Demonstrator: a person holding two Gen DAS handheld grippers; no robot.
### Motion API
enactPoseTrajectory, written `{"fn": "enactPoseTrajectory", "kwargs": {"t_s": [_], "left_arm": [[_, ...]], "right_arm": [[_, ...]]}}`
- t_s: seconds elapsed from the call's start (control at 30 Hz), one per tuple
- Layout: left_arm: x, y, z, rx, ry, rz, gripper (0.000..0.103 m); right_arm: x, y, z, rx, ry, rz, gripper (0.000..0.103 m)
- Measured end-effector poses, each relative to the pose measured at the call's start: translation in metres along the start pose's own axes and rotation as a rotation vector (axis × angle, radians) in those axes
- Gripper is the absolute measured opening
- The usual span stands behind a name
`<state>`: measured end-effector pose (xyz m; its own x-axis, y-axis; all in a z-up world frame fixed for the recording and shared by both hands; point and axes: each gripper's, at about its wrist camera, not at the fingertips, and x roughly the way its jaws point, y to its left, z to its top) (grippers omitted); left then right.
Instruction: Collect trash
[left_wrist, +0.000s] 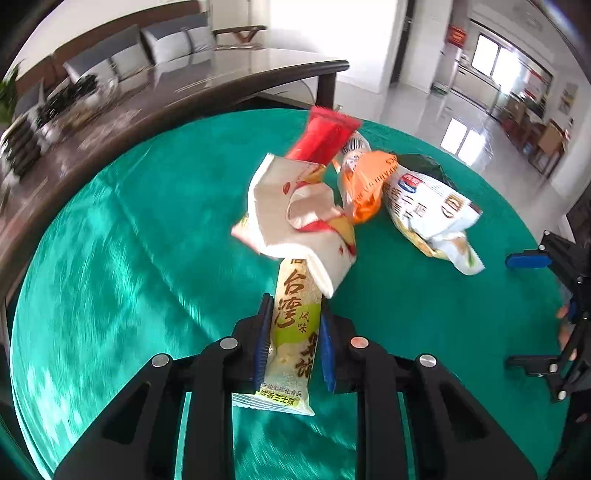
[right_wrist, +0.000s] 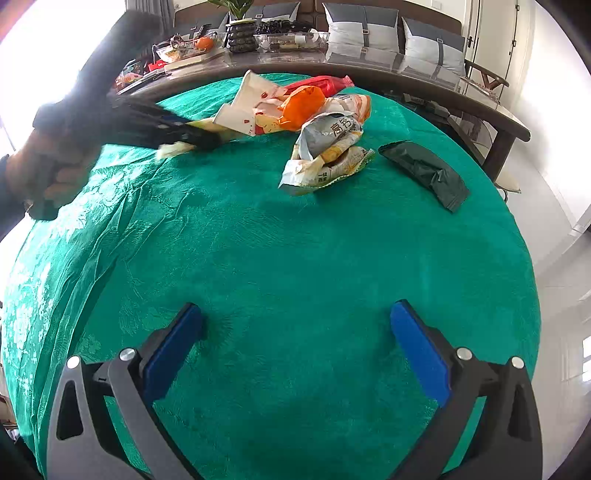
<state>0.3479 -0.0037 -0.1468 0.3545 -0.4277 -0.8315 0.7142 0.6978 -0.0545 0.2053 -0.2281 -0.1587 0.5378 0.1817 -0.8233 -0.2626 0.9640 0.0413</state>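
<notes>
My left gripper (left_wrist: 295, 308) is shut on a long yellow-green snack wrapper (left_wrist: 291, 354), which stands up between the blue pads. A crumpled white paper wrapper (left_wrist: 291, 210) rests against its top end. Behind these lie a red wrapper (left_wrist: 325, 136), an orange wrapper (left_wrist: 365, 181) and a white snack bag (left_wrist: 432, 210). In the right wrist view the left gripper (right_wrist: 199, 136) reaches in from the left, beside the pile (right_wrist: 303, 105). A folded dark green bag (right_wrist: 424, 170) lies apart on the right. My right gripper (right_wrist: 295, 325) hangs open over bare cloth, holding nothing.
A round table under a green cloth (right_wrist: 258, 240) carries everything. Just behind it stands a long dark table (right_wrist: 406, 74) with glass dishes, fruit and a plant (right_wrist: 240, 22). A sofa with grey cushions (right_wrist: 369, 26) lines the wall. Glossy floor (left_wrist: 424, 110) lies beyond.
</notes>
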Motion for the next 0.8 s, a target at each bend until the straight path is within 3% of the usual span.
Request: {"fn": "enactPoseTrajectory", "kwargs": {"t_s": [0.1, 0.23, 0.37, 0.43, 0.5, 0.53, 0.57, 0.63, 0.7, 0.8], "left_arm": [[-0.024, -0.004, -0.025, -0.136, -0.006, 0.065, 0.022], [-0.059, -0.006, -0.074, -0.388, -0.042, 0.137, 0.023], [-0.077, -0.024, -0.108, -0.478, -0.075, 0.253, 0.024], [-0.078, -0.031, -0.112, -0.493, -0.087, 0.262, 0.025], [-0.077, -0.035, -0.112, -0.498, -0.099, 0.274, 0.045], [-0.076, -0.037, -0.112, -0.496, -0.105, 0.284, 0.065], [-0.074, -0.039, -0.11, -0.49, -0.11, 0.299, 0.077], [-0.069, -0.039, -0.108, -0.468, -0.097, 0.335, 0.086], [-0.06, -0.04, -0.11, -0.449, -0.059, 0.35, 0.089], [-0.058, -0.042, -0.111, -0.437, -0.047, 0.356, 0.095]], "right_arm": [[0.0, 0.0, 0.0, 0.0, 0.0, 0.0, 0.098], [0.0, 0.0, 0.0, 0.0, 0.0, 0.0, 0.098], [0.0, 0.0, 0.0, 0.0, 0.001, 0.0, 0.098], [0.0, 0.0, 0.0, 0.0, 0.001, 0.0, 0.098], [-0.001, 0.0, 0.0, 0.0, 0.001, 0.0, 0.098], [-0.001, 0.0, 0.0, 0.0, 0.001, 0.0, 0.098], [-0.001, 0.0, 0.0, 0.001, 0.001, 0.001, 0.098], [-0.003, -0.004, 0.0, 0.013, -0.005, 0.017, 0.098], [-0.009, -0.023, 0.0, 0.082, -0.034, 0.094, 0.098], [-0.015, -0.069, 0.015, 0.139, -0.069, 0.043, 0.098]]}}
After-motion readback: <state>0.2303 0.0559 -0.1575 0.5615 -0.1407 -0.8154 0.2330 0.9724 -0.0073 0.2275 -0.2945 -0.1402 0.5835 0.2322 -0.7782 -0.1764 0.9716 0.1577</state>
